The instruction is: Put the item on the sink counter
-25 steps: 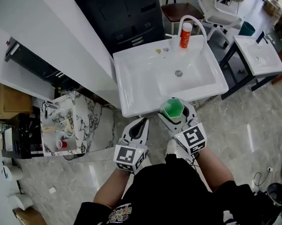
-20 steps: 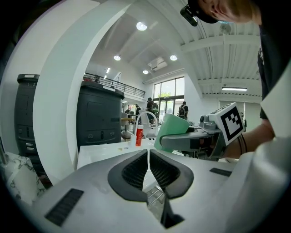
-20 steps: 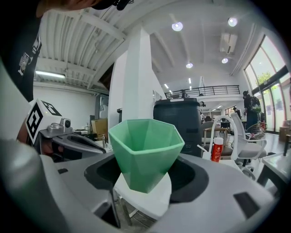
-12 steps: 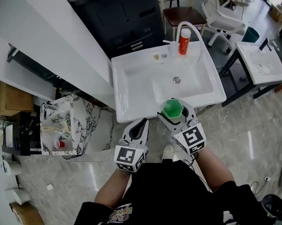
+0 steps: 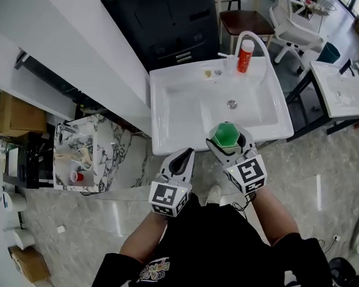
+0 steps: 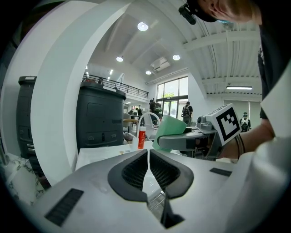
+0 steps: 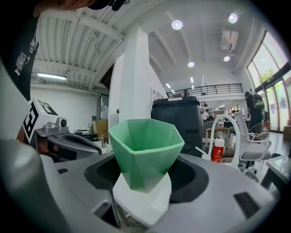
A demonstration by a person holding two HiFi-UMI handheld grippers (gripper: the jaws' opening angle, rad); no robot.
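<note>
We have brought the green cup [image 7: 145, 148] forward, our right tool [image 5: 229, 140] clenched on its base, so it now hangs over the front rim of the sink [image 5: 175, 104] instead of short of it, not yet set down, while our left tool [image 5: 182, 160] stays closed on nothing.

The person's two forearms reach forward from the torso at 6 o'clock in the head view, bare below dark sleeves. The left hand-held gripper [image 5: 181, 161] points toward 12 o'clock, its marker cube [image 5: 168, 198] at the near end; its own view shows the jaws pressed together with nothing between them. The right hand-held gripper [image 5: 228, 138] sits at about 2 o'clock from the left one, slightly ahead of it and angled toward 11 o'clock. Its jaws are clamped on a green cup [image 7: 145, 145], apparently around the lower part, holding it upright.
</note>
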